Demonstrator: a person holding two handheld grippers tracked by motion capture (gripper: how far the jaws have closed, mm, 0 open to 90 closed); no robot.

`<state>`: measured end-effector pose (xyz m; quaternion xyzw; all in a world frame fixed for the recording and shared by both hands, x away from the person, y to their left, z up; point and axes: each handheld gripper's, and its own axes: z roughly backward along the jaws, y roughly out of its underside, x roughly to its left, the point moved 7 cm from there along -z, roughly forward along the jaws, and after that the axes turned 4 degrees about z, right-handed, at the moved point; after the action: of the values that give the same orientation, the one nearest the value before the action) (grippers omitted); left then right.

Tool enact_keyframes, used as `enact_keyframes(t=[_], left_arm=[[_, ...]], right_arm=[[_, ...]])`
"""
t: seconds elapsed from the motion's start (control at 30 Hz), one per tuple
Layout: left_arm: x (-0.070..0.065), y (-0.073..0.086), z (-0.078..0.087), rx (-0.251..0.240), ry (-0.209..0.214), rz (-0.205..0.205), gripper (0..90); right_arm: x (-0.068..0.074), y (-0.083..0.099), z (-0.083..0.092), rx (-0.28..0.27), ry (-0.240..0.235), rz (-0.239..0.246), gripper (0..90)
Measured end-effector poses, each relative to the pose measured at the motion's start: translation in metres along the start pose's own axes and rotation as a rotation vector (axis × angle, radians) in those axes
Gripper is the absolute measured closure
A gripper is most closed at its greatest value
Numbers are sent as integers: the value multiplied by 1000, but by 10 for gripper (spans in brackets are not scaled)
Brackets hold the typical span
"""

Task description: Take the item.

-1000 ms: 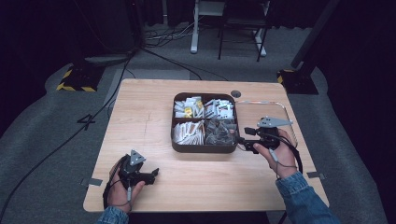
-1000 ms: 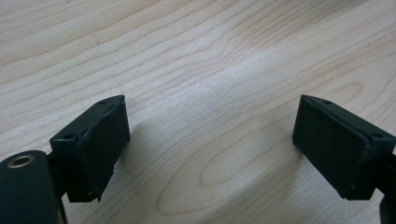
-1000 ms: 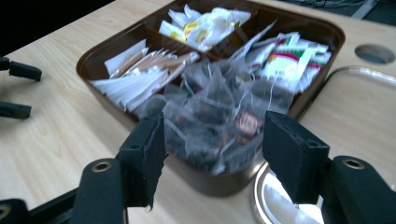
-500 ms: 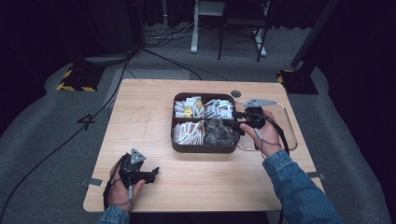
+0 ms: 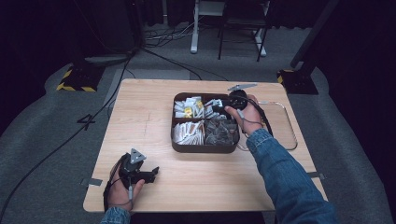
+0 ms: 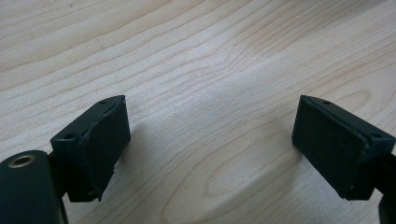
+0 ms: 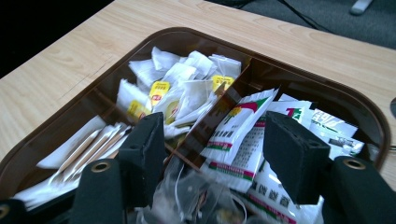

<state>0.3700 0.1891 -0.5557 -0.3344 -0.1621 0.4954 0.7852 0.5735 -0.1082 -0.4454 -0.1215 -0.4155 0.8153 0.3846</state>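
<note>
A wooden table bears a brown compartment tray divided into four sections; a clear plastic tray lies just beside it on the right. The right gripper, held in the person's right hand, hovers over the far right compartment; in the right gripper view its jaws stand apart, released, with the red-and-green printed sachets lying between and below the pads, none of them pinched. Their gap has just narrowed a little. The far left compartment holds white and yellow tea-bag packets; the near left one holds long paper sachets; the near right one holds clear wrapped bags. The left gripper, in the left hand, rests near the table's near left corner, well apart from the tray; its jaws stand wide over bare wood, grasping nothing.
</note>
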Motion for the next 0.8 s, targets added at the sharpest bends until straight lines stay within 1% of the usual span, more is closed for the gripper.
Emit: enact_keyframes(t=[0.07,0.1,0.13,0.23,0.3,0.33,0.37,0.43,0.47,0.5,0.6,0.63,0.67,0.7,0.8], left_arm=[[0,0,0,-1,0,0,118],[0,0,0,-2,2,1,118],[0,0,0,-1,3,0,119],[0,0,0,0,2,-4,119],[0,0,0,0,2,0,119],[0,0,0,0,2,0,118],[0,0,0,-2,1,-2,119],[0,0,0,-1,1,2,126],[0,0,0,-1,1,2,128],[1,0,0,0,1,0,128],[1,0,0,0,1,0,128],[1,0,0,0,1,0,128],[1,0,0,0,1,0,128],[1,0,0,0,1,0,128],[1,0,0,0,1,0,128]], right_arm=[[-3,-1,-9,6,-4,-28,422],[-5,0,-14,17,3,-30,427],[-7,0,-18,27,20,-27,443],[-13,1,-29,43,48,-33,479],[-16,2,-35,57,63,-32,507],[-16,2,-35,57,63,-32,507],[-18,1,-40,62,73,-36,522],[-17,1,-44,53,62,-69,540],[-17,1,-44,53,62,-69,540],[-18,2,-48,59,70,-84,561],[-19,4,-52,70,80,-94,585],[-20,6,-55,77,86,-103,615],[-20,6,-55,77,86,-103,615],[-20,7,-57,81,85,-109,637],[-17,9,-62,92,82,-106,659]])
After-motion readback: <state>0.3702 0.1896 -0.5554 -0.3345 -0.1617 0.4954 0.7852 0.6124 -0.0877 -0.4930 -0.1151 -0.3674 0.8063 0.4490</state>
